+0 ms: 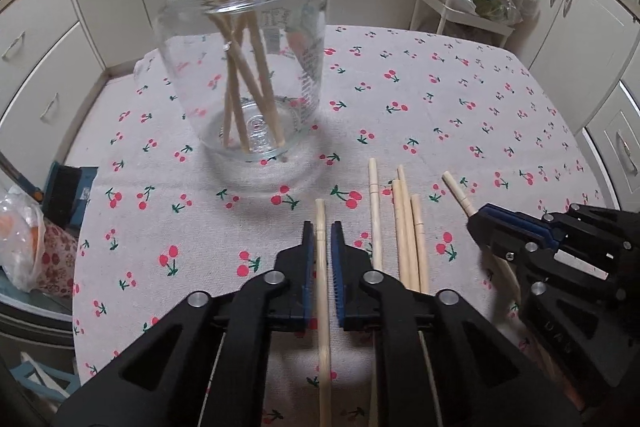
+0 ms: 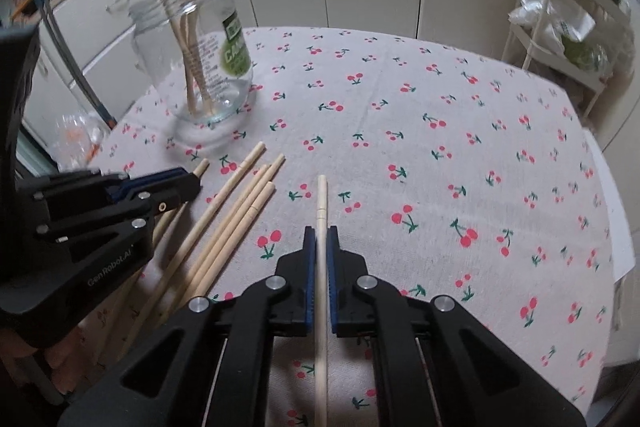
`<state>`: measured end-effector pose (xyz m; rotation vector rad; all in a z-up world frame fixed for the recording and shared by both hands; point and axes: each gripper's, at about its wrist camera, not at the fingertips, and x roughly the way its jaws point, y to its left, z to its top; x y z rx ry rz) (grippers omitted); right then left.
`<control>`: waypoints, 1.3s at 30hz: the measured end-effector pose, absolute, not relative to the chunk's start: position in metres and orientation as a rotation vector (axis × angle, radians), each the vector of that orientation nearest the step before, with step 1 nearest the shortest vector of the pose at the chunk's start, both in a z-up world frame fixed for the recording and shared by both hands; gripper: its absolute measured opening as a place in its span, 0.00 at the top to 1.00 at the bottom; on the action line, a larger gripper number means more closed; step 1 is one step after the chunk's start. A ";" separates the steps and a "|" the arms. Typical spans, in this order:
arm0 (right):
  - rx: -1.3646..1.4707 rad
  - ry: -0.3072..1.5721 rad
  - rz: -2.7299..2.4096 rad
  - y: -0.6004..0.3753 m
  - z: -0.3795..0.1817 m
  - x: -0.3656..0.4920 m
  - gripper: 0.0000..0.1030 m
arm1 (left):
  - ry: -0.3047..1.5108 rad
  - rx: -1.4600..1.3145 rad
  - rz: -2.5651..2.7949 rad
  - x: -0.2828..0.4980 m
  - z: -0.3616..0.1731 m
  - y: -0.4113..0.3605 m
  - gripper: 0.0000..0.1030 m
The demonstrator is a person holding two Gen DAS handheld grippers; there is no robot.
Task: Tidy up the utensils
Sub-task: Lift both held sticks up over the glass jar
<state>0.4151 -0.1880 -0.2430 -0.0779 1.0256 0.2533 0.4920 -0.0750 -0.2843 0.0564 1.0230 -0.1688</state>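
Your left claw (image 1: 321, 227) grips one wooden chopstick (image 1: 322, 291), and your right claw (image 2: 320, 231) grips another chopstick (image 2: 321, 299). Four loose chopsticks (image 1: 404, 227) lie on the cherry-print surface (image 1: 440, 99) between both claws, near the glass jar (image 1: 244, 67), which holds several more.

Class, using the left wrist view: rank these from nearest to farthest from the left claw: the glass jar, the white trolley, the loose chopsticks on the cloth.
1. Loose chopsticks, just right of the left claw.
2. Glass jar, ahead, slightly left.
3. White trolley, beyond the table's far edge, right.
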 end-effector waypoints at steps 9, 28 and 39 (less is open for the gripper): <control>0.150 1.004 0.285 -0.210 -0.239 0.410 0.94 | 0.996 0.057 -0.177 0.487 -0.281 -0.076 0.95; 0.521 0.449 0.367 -0.217 -0.113 0.382 0.94 | 0.472 -0.236 -0.230 0.450 -0.153 0.002 0.95; 0.528 0.381 0.388 -0.207 -0.100 0.401 0.94 | 0.249 -0.401 -0.156 0.494 -0.107 0.035 0.95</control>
